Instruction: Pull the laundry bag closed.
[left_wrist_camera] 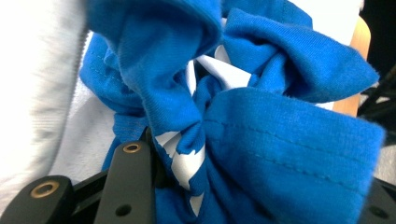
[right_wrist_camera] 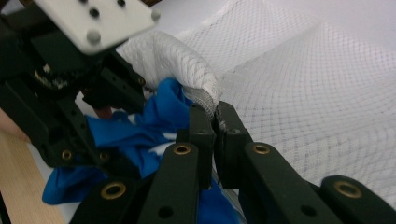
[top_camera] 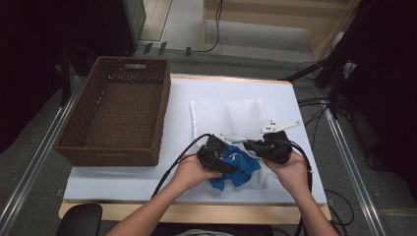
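Observation:
A blue cloth [top_camera: 242,170] with white print lies bunched near the table's front edge. My left gripper [top_camera: 229,166] is shut on it, and in the left gripper view the blue cloth [left_wrist_camera: 261,140] bulges in folds between the black jaws of that gripper [left_wrist_camera: 252,175]. A white mesh bag [top_camera: 226,115] is spread flat behind it. My right gripper [right_wrist_camera: 215,116] is shut on the bag's hemmed edge, which it holds lifted over the blue cloth [right_wrist_camera: 135,133]. The mesh bag [right_wrist_camera: 308,88] stretches away to the right. In the high view the right gripper [top_camera: 249,146] faces the left one closely.
A brown wicker basket [top_camera: 69,129] stands at the table's left. A white cover [top_camera: 123,182] lies over the wooden table. Cables trail from both grippers toward the front edge. Dark stands and cables sit on the floor at the right.

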The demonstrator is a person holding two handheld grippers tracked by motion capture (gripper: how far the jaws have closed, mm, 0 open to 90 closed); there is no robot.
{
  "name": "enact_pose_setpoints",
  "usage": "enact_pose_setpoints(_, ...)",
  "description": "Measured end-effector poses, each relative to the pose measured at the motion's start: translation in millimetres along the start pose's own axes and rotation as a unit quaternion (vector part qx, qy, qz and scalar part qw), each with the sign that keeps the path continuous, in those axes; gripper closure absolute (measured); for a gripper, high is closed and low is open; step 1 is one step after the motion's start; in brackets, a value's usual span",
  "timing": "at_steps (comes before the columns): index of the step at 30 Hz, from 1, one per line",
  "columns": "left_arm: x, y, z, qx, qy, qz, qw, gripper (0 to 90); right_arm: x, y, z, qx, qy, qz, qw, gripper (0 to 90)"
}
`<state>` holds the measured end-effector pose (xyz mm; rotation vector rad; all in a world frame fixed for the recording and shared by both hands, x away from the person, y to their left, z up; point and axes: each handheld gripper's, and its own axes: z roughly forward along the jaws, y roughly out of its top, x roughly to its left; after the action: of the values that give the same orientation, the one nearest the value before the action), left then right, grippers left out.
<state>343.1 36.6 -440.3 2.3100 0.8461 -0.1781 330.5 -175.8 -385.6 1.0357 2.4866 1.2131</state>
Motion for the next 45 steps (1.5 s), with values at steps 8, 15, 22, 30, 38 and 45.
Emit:
enact_pose_setpoints(8,5.0,6.2,-22.1,-0.023,0.024,-0.015,0.9993,53.7,1.6,-0.6,3.5,0.006,0.005,-0.004,1.0000,88.0)
enact_pose_setpoints(15,10.7,7.2,-14.8,-0.033,0.042,-0.024,0.9983,53.2,5.8,0.1,9.6,0.015,0.012,-0.010,0.9998,88.1)
enact_pose_setpoints(22,15.6,7.7,-1.6,-0.036,0.045,-0.025,0.9980,46.4,9.2,-1.5,15.1,0.025,0.019,-0.015,0.9994,88.0)
enact_pose_setpoints(30,8.6,5.1,-14.3,-0.032,0.018,0.006,0.9993,27.7,4.0,-3.2,16.3,0.028,0.012,-0.007,0.9995,88.0)
enact_pose_setpoints(38,6.4,2.1,-34.9,-0.057,0.001,-0.001,0.9984,26.2,0.7,-2.7,15.5,0.024,0.005,-0.002,0.9997,88.1)
enact_pose_setpoints(45,-0.8,-9.7,-54.0,-0.057,0.028,0.021,0.9977,25.9,-0.7,-3.4,14.6,0.023,0.003,0.006,0.9997,88.2)
